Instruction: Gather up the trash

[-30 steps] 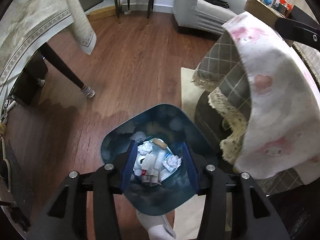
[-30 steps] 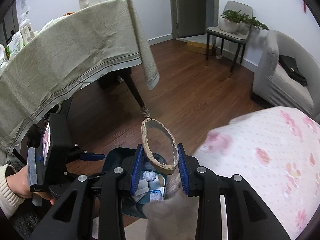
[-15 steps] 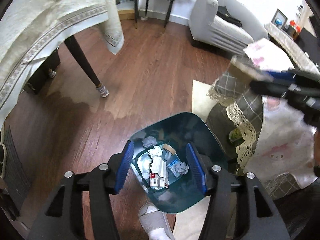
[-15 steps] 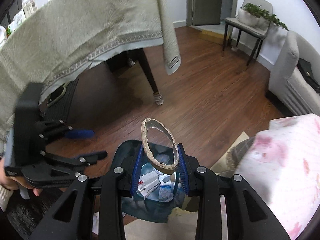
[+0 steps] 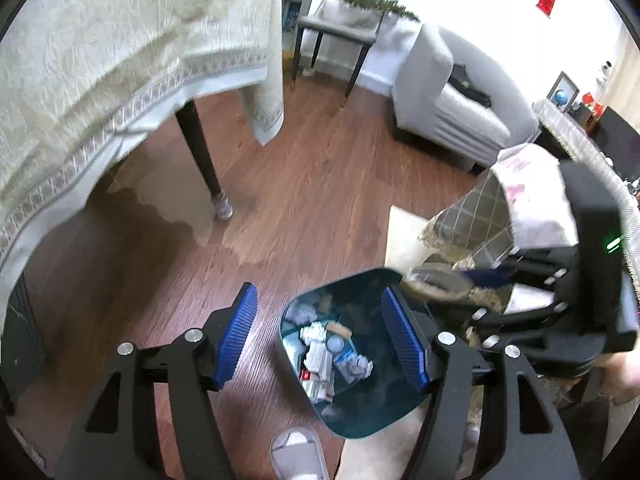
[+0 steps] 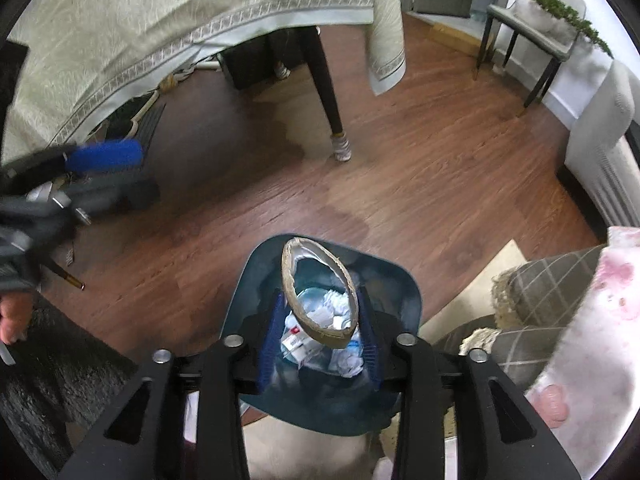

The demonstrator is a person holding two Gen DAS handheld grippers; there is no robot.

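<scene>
Both grippers hang above the teal trash bin (image 6: 404,292). The right gripper (image 6: 318,330) is clamped on a flattened cardboard ring (image 6: 318,300), its blue pads (image 6: 269,344) pressing the ring's two sides so that it bows into a pointed oval; the ring sits directly over the bin's mouth, tilted away from the camera. Through and below it show crumpled white tissues (image 6: 348,360) and a small white carton with a red mark (image 6: 294,338) lying in the bin. The left gripper (image 5: 320,340) has its jaws spread wide with nothing between them (one pad over the wooden floor (image 5: 320,184), the other over the bin's rim). From that view the bin (image 5: 360,412) stands on the floor beside a pale rug (image 5: 404,236) and a plaid, lace-edged cloth (image 5: 476,216). A slippered foot (image 5: 298,456) is just beside the bin. A table leg (image 6: 326,80) under a cream tablecloth (image 6: 180,12) stands well apart.
</scene>
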